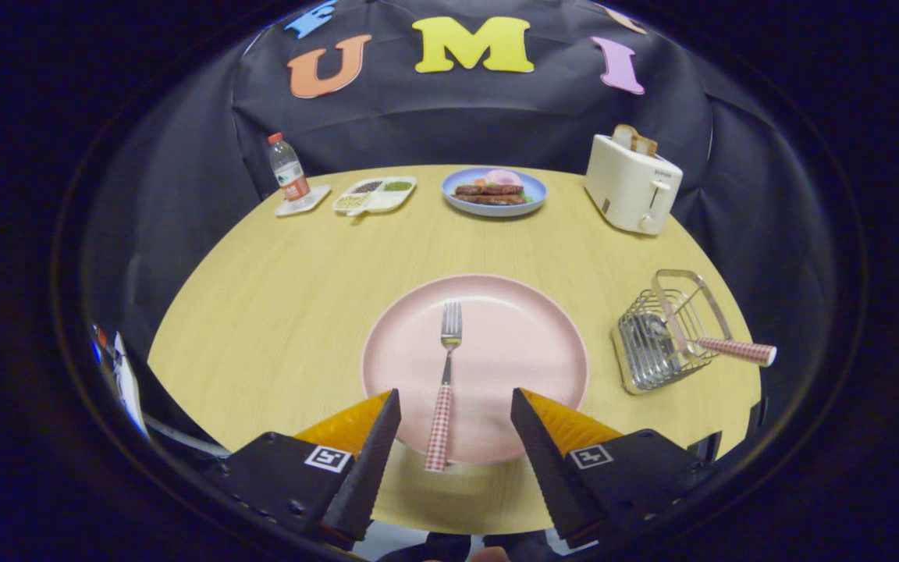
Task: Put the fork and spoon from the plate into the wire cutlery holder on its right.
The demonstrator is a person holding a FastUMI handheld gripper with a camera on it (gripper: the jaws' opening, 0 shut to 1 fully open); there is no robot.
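Wooden table (278, 312) carries a plate (527, 351) with the fork (445, 382) lying handle-first toward the gripper (456, 414), whose fingers spread wide astride that handle, apart from it. Holder (664, 332) on the right already keeps one utensil (734, 350).

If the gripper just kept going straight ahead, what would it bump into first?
Most likely the fork. The gripper is open, and the fork's checked handle lies between its fingers on the pink plate. How high the fingers are above the plate is hard to tell, so they might pass over it.
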